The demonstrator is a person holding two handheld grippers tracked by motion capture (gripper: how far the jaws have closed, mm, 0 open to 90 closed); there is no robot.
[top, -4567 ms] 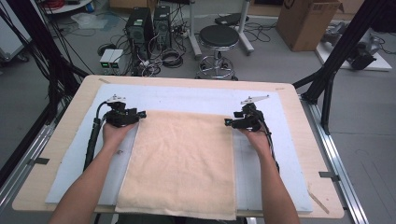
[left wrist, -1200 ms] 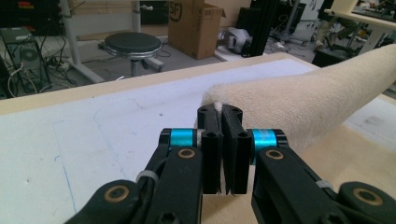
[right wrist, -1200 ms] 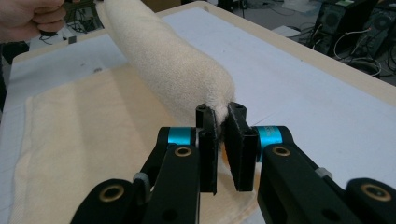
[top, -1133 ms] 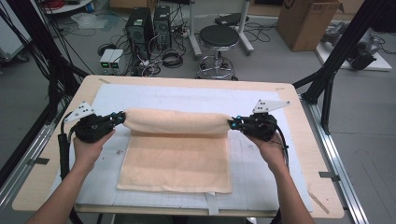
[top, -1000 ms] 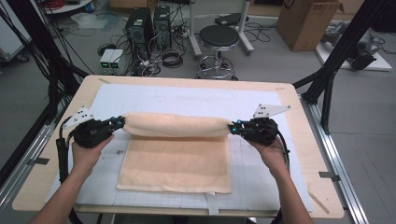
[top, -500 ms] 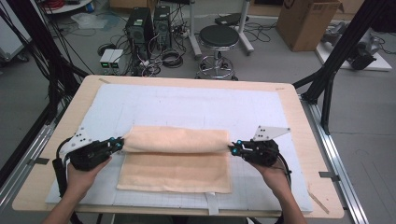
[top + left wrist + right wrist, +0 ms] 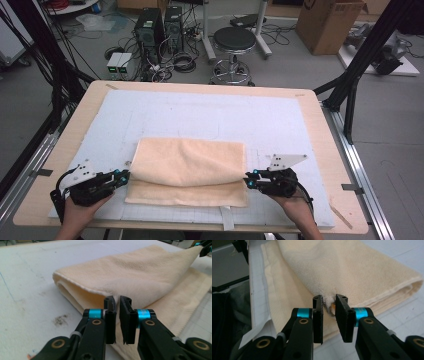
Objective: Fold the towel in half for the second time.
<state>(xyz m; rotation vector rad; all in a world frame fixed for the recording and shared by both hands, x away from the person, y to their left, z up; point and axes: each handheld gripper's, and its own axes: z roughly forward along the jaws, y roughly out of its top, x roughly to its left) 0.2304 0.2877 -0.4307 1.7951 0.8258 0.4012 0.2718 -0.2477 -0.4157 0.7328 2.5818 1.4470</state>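
The left gripper (image 7: 117, 312) has a narrow gap between its jaws, which have just been opening; the towel (image 7: 187, 170) corner sits at the tips, loosely between them. The right gripper (image 7: 329, 312) has likewise just been opening, the other corner slack in its gap. The folded towel lies between both grippers on the mat (image 7: 200, 112), near the table's (image 7: 320, 125) front edge.

Soft, nappy terry cloth on the cream towel (image 7: 190, 170), matt, with a flatter woven band along its hem. Matt black plastic on the left claw (image 7: 117, 320) and right claw (image 7: 329, 318), glossy blue metal collars, brass-looking rivets. Pale, matt wood at the counter (image 7: 320, 125) rim, under a white, slightly scuffed mat (image 7: 200, 115).
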